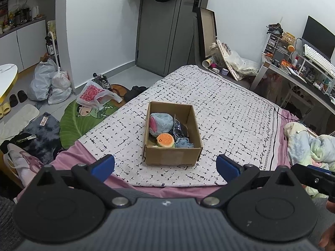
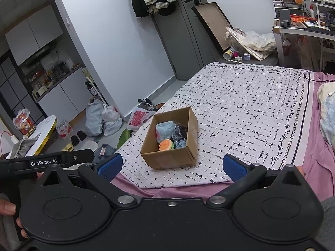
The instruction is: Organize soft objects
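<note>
A brown cardboard box (image 1: 173,158) (image 2: 170,160) stands on a white patterned blanket (image 1: 219,108) (image 2: 247,108) on the bed. Inside it lie a fluffy blue and pink plush (image 1: 161,123) (image 2: 165,130), an orange burger-shaped toy (image 1: 165,140) (image 2: 166,146), a small blue plush (image 1: 183,143) (image 2: 180,144) and a clear crinkled wrapper (image 1: 177,128). My left gripper (image 1: 165,166) is open, held back from the box at the bed's near edge, with nothing between its blue pads. My right gripper (image 2: 171,167) is open too, also short of the box and holding nothing.
A pink sheet (image 1: 69,156) shows around the blanket. Crumpled bedding (image 1: 309,144) lies at the right. The floor at the left holds bags (image 1: 50,83), shoes and a green leaf mat (image 1: 81,119). A cluttered desk (image 1: 303,71) stands at the far right, a grey door (image 1: 167,33) behind.
</note>
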### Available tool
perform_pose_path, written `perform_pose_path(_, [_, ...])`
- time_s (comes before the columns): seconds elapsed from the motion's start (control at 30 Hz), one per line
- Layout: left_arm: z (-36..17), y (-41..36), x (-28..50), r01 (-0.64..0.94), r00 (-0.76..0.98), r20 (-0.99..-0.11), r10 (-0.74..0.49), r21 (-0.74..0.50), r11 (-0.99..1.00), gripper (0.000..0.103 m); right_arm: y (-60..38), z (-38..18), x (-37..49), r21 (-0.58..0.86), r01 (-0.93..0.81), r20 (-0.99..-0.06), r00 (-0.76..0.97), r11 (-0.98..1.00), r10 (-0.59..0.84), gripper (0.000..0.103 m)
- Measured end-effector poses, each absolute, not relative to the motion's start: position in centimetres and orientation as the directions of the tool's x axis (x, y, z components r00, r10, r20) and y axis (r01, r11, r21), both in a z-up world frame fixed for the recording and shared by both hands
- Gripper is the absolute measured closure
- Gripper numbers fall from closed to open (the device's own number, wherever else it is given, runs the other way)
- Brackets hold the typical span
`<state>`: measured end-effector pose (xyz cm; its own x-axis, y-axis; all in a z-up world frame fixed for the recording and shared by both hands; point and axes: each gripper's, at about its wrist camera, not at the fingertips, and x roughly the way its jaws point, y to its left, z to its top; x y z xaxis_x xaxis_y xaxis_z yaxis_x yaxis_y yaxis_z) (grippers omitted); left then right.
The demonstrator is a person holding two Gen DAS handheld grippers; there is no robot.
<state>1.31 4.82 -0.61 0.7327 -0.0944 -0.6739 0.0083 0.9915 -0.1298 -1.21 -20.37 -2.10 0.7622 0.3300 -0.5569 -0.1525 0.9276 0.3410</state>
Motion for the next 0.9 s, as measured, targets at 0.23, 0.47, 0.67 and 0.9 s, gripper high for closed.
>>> perform_pose_path(0.23, [-0.44, 5.02, 1.42, 0.007, 0.736, -0.671, -0.087, -0.122, 0.993, 0.001, -20.40, -2.13, -1.16, 0.340, -0.150, -0.558, 0.762, 0.928, 0.328, 0.000])
perform_pose_path(0.47, [-0.34, 5.03, 1.47, 0.008, 0.735, -0.672, -0.089, -0.122, 0.993, 0.001, -20.34, -1.99, -1.11, 0.335, -0.153, -0.559, 0.762, 0.930, 0.327, 0.000])
perform_pose_path(0.67, [-0.23, 5.06, 1.53, 0.003, 0.736, -0.671, -0.085, -0.123, 0.992, 0.001, -20.19, -1.93, -1.05, 0.334, -0.156, -0.561, 0.760, 0.930, 0.329, 0.000])
perform_pose_path(0.9, [-0.13, 5.41, 1.77, -0.018, 0.731, -0.679, -0.068, -0.119, 0.993, 0.001, -20.06, -1.96, -0.86, 0.336, -0.163, -0.558, 0.759, 0.928, 0.336, 0.000])
